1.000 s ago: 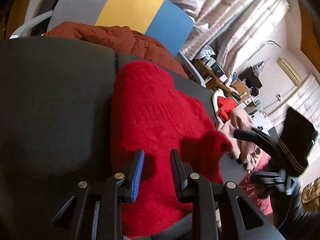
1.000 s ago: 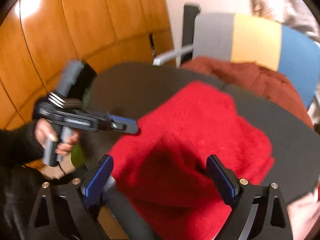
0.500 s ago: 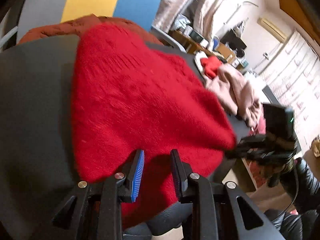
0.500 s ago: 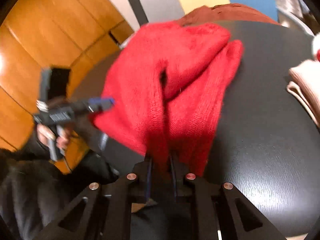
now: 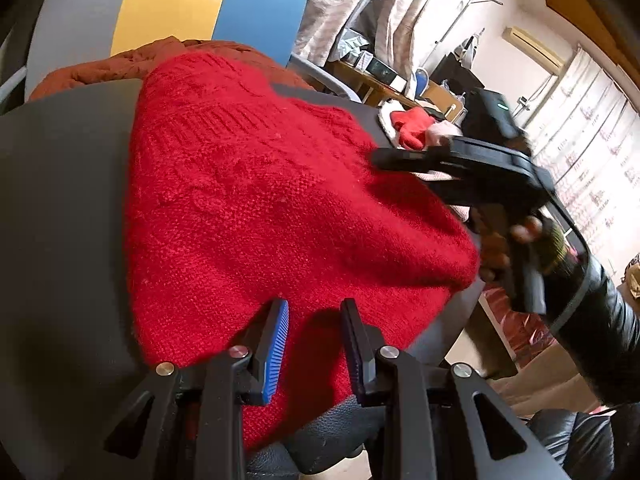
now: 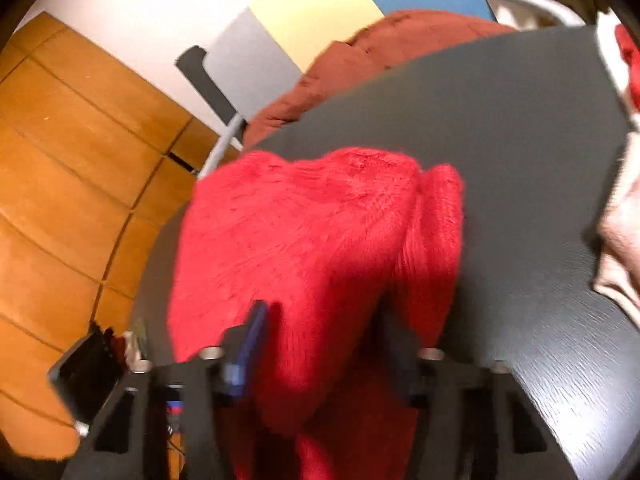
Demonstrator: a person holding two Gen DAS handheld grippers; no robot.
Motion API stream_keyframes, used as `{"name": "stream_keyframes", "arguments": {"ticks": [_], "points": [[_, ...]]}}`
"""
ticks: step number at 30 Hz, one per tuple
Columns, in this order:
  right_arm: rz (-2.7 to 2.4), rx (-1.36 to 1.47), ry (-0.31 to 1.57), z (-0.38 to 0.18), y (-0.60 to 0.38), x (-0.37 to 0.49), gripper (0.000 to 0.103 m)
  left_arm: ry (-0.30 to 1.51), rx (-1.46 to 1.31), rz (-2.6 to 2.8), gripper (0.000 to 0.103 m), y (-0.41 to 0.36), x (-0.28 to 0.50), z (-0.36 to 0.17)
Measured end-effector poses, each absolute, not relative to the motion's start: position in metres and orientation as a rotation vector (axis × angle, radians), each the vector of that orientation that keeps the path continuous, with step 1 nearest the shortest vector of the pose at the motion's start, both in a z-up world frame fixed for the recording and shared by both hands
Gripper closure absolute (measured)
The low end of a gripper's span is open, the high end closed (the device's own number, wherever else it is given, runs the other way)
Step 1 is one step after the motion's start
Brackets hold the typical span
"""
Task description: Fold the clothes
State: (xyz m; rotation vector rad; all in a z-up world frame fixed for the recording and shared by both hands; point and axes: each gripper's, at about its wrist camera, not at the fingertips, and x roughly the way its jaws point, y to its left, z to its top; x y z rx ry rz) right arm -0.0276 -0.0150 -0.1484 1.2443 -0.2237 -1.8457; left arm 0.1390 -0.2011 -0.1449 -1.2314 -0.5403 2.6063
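Note:
A red knitted sweater [image 5: 256, 200] lies folded over on the black round table [image 5: 60, 200], its near part hanging over the front edge. My left gripper [image 5: 314, 312] hovers open just above the sweater's near edge, holding nothing. In the right wrist view the sweater [image 6: 304, 232] fills the space between the fingers of my right gripper [image 6: 320, 320], which stands open around a raised fold; the view is blurred. The right gripper also shows in the left wrist view [image 5: 460, 160], held over the sweater's right edge.
A rust-red garment [image 5: 120, 66] lies on a grey, yellow and blue chair [image 5: 176, 4] behind the table. Pink and red clothes [image 5: 416, 128] are piled at the table's far right. Wooden panels [image 6: 68, 160] stand to the left.
My right gripper was shut on the sweater half a second ago and has opened, and moved in over the cloth. My left gripper stayed open at the near edge.

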Motion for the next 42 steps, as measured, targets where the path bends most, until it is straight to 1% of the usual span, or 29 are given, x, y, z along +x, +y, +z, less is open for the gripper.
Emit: {"name": "stream_keyframes", "arguments": {"ticks": [1,2,5,9,10,13,15,16,18,22,25,27,31,35,36,39,42], "points": [[-1.865,1.244,-0.202,-0.149,-0.022,-0.03,0.093,-0.536,-1.228,2.607,0.078,-0.2,0.139,-0.144],[-1.883,1.243,-0.181,-0.149,-0.028,-0.032,0.093,-0.532,-1.216,2.609,0.078,-0.2,0.14,-0.143],[-1.924,1.119,-0.167,-0.121,-0.026,-0.022,0.094,-0.526,-1.155,2.603,0.078,-0.198,0.143,-0.134],[-2.01,0.966,-0.195,-0.092,0.001,-0.011,0.094,-0.486,-1.204,2.529,0.077,-0.191,0.141,-0.147],[-2.039,0.978,-0.186,-0.097,0.01,-0.011,0.094,-0.476,-1.224,2.503,0.078,-0.189,0.139,-0.152],[-2.09,1.112,-0.154,-0.14,0.022,-0.021,0.094,-0.498,-1.243,2.463,0.078,-0.191,0.139,-0.156],[-2.091,1.098,-0.147,-0.139,0.027,-0.018,0.094,-0.469,-1.257,2.46,0.079,-0.19,0.14,-0.153],[-2.091,1.091,-0.144,-0.137,0.03,-0.017,0.091,-0.445,-1.265,2.461,0.079,-0.189,0.14,-0.151],[-2.091,1.075,-0.138,-0.135,0.035,-0.014,0.09,-0.406,-1.274,2.462,0.079,-0.187,0.142,-0.145],[-2.091,1.045,-0.126,-0.13,0.044,-0.008,0.079,-0.455,-1.199,2.512,0.079,-0.195,0.143,-0.127],[-2.091,1.022,-0.117,-0.127,0.052,-0.003,0.079,-0.523,-1.132,2.553,0.079,-0.207,0.142,-0.113],[-2.062,0.966,-0.052,-0.107,0.052,0.009,0.079,-0.554,-1.095,2.581,0.079,-0.216,0.141,-0.106],[-1.951,0.874,0.152,-0.082,0.029,0.044,0.079,-0.557,-1.092,2.629,0.078,-0.22,0.136,-0.101],[-1.841,0.837,0.409,-0.092,-0.004,0.085,0.079,-0.523,-1.132,2.642,0.078,-0.207,0.126,-0.111],[-1.854,0.856,0.416,-0.101,0.003,0.087,0.079,-0.512,-1.151,2.633,0.078,-0.203,0.124,-0.116],[-1.897,0.916,0.43,-0.128,0.024,0.096,0.085,-0.503,-1.216,2.609,0.078,-0.194,0.131,-0.138],[-1.939,0.976,0.444,-0.155,0.045,0.104,0.086,-0.53,-1.236,2.591,0.078,-0.189,0.141,-0.154]]}}
